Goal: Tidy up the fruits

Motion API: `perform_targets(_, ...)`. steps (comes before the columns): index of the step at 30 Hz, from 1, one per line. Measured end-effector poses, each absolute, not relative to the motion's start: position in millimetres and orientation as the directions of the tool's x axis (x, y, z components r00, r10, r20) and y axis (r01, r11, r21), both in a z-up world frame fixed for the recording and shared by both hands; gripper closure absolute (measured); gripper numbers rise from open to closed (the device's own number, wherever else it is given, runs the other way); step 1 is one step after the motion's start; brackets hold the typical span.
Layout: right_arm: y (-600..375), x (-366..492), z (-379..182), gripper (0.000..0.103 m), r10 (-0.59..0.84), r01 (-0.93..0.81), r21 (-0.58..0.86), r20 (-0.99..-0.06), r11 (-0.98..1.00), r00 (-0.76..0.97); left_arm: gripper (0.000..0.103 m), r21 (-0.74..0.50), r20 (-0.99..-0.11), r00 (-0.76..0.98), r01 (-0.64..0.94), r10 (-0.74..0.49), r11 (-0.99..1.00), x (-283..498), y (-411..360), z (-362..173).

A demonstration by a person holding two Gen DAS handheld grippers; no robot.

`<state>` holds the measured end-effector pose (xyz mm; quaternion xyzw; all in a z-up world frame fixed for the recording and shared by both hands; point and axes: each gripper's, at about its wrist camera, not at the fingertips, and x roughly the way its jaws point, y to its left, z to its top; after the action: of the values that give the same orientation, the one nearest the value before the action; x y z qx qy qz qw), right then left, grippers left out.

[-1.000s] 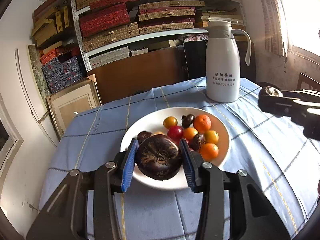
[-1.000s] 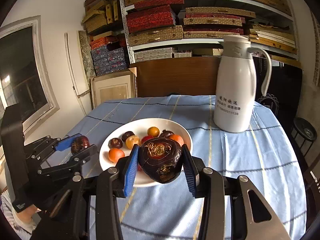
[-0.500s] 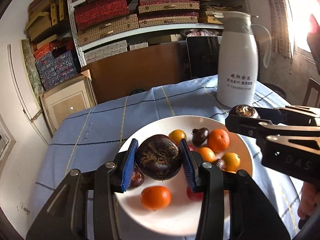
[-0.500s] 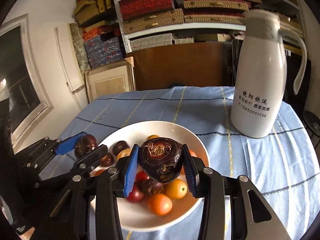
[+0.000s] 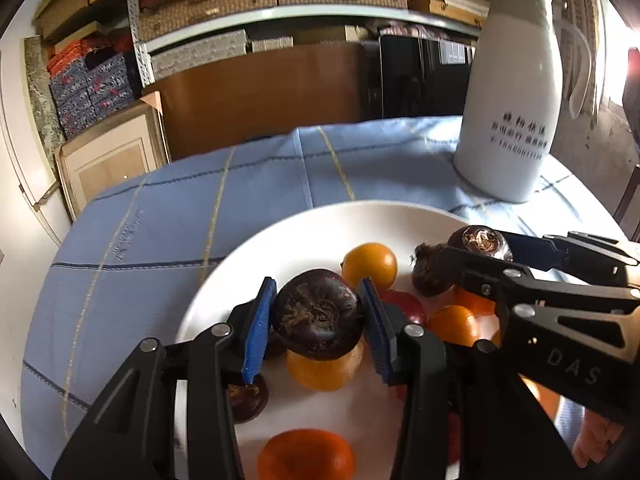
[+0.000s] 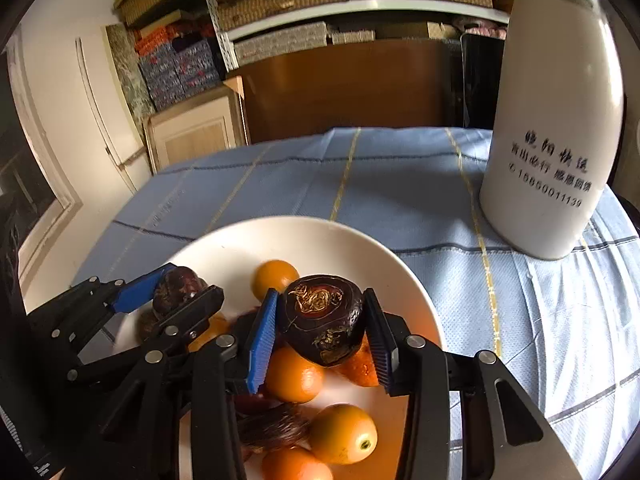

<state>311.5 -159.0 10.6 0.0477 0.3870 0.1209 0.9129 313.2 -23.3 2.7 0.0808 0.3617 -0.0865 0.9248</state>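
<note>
Both claws pinch dark fruits over the plate [image 5: 280, 236]: left claw [image 5: 318, 316] its dark fruit [image 5: 318, 314], right claw [image 6: 322, 328] another dark fruit [image 6: 322, 326]. We should lower each into bare plate ahead, then spread gently.

Right tool [image 6: 320, 334] clamping dark fruit [image 6: 322, 320], over plate [image 6: 320, 236]

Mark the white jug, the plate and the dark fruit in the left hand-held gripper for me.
white jug [image 5: 514, 92]: left wrist view, middle of its body above the print.
plate [image 5: 304, 236]: left wrist view, bare far rim.
dark fruit [image 5: 318, 314]: left wrist view, its face between the blue pads.
</note>
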Motion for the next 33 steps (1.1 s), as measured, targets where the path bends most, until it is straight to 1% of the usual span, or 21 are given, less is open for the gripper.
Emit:
perform_targets(3, -158.6, 315.1, 10.6, 0.06, 0.249, -0.183, 0.17, -0.696, 0.968, 0.674, 0.061, 0.06, -0.693, 0.71, 0.226, -0.122, 0.972, 315.7, -19.2, 3.3)
perform_targets(4, -157.7, 316.3, 10.0, 0.06, 0.26, -0.191, 0.177, -0.7, 0.965, 0.665, 0.058, 0.053, -0.702, 0.701, 0.228, -0.127, 0.972, 317.1, -18.9, 2.6)
perform_targets(5, -156.9, 316.4, 9.8, 0.059, 0.259, -0.196, 0.172, -0.701, 0.966, 0.664, 0.049, 0.052, -0.714, 0.689, 0.228, -0.124, 0.972, 318.7, -18.6, 1.1)
perform_targets(6, -155.9, 316.4, 10.0, 0.059, 0.254, -0.198, 0.162, -0.701, 0.967, 0.666, 0.044, 0.055, -0.713, 0.691, 0.219, -0.115, 0.974, 318.5, -18.0, 1.2)
perform_targets(8, -157.5, 316.4, 10.8, 0.057, 0.268, -0.2, 0.18, -0.702, 0.963, 0.66, 0.036, 0.048, -0.713, 0.693, 0.204, -0.11, 0.978, 318.5, -15.6, 1.6)
perform_targets(10, -160.9, 315.4, 13.7, 0.057, 0.298, -0.205, 0.216, -0.692, 0.955, 0.658, 0.029, 0.013, -0.72, 0.681, 0.207, -0.134, 0.978, 317.9, -11.7, 2.1)
perform_targets(11, -161.4, 313.6, 16.0, 0.057, 0.307, -0.207, 0.227, -0.688, 0.952, 0.658, 0.022, 0.0, -0.719, 0.679, 0.208, -0.145, 0.978, 316.4, -10.6, 3.1)
perform_targets(12, -161.6, 312.0, 18.1, 0.056, 0.312, -0.21, 0.231, -0.684, 0.95, 0.659, 0.019, -0.014, -0.717, 0.679, 0.211, -0.157, 0.977, 314.4, -9.2, 4.5)
perform_targets(14, -162.2, 306.8, 23.5, 0.055, 0.323, -0.217, 0.24, -0.673, 0.946, 0.665, 0.018, -0.002, -0.708, 0.69, 0.213, -0.152, 0.977, 306.8, -9.6, 9.5)
perform_targets(16, -163.0, 299.2, 30.0, 0.053, 0.334, -0.223, 0.249, -0.66, 0.942, 0.673, 0.012, 0.02, -0.694, 0.707, 0.21, -0.138, 0.977, 297.4, -10.3, 14.7)
perform_targets(18, -163.2, 289.8, 36.5, 0.044, 0.34, -0.227, 0.254, -0.647, 0.94, 0.682, 0.01, 0.045, -0.674, 0.729, 0.2, -0.118, 0.979, 282.9, -10.5, 21.5)
perform_targets(19, -163.4, 285.4, 39.1, 0.042, 0.34, -0.23, 0.251, -0.642, 0.94, 0.687, 0.009, 0.054, -0.668, 0.736, 0.195, -0.11, 0.979, 276.3, -10.3, 24.1)
perform_targets(20, -162.6, 277.0, 42.3, 0.039, 0.331, -0.23, 0.239, -0.636, 0.943, 0.697, 0.005, 0.068, -0.657, 0.747, 0.184, -0.095, 0.981, 266.9, -9.9, 27.8)
perform_targets(22, -162.1, 265.6, 45.9, 0.034, 0.318, -0.227, 0.223, -0.631, 0.948, 0.707, 0.005, 0.089, -0.638, 0.766, 0.167, -0.073, 0.982, 253.2, -10.5, 33.3)
perform_targets(23, -161.6, 258.6, 48.0, 0.029, 0.313, -0.226, 0.217, -0.631, 0.95, 0.71, 0.005, 0.101, -0.635, 0.77, 0.161, -0.061, 0.982, 247.1, -11.5, 35.6)
perform_targets(28, -165.1, 229.2, 62.7, 0.027, 0.31, -0.211, 0.23, -0.619, 0.95, 0.722, 0.005, 0.155, -0.618, 0.786, 0.14, -0.015, 0.978, 204.7, -16.2, 44.0)
perform_targets(30, -167.8, 210.7, 67.8, 0.013, 0.298, -0.205, 0.219, -0.61, 0.954, 0.734, 0.005, 0.166, -0.603, 0.797, 0.118, 0.006, 0.979, 183.9, -13.7, 42.6)
perform_targets(32, -174.4, 188.6, 69.3, 0.008, 0.279, -0.187, 0.212, -0.597, 0.959, 0.752, 0.005, 0.14, -0.599, 0.8, 0.11, -0.005, 0.984, 161.6, -9.5, 37.8)
perform_targets(33, -178.4, 177.6, 67.6, 0.007, 0.27, -0.178, 0.21, -0.593, 0.961, 0.759, 0.005, 0.11, -0.603, 0.797, 0.112, -0.023, 0.988, 148.8, -6.0, 33.5)
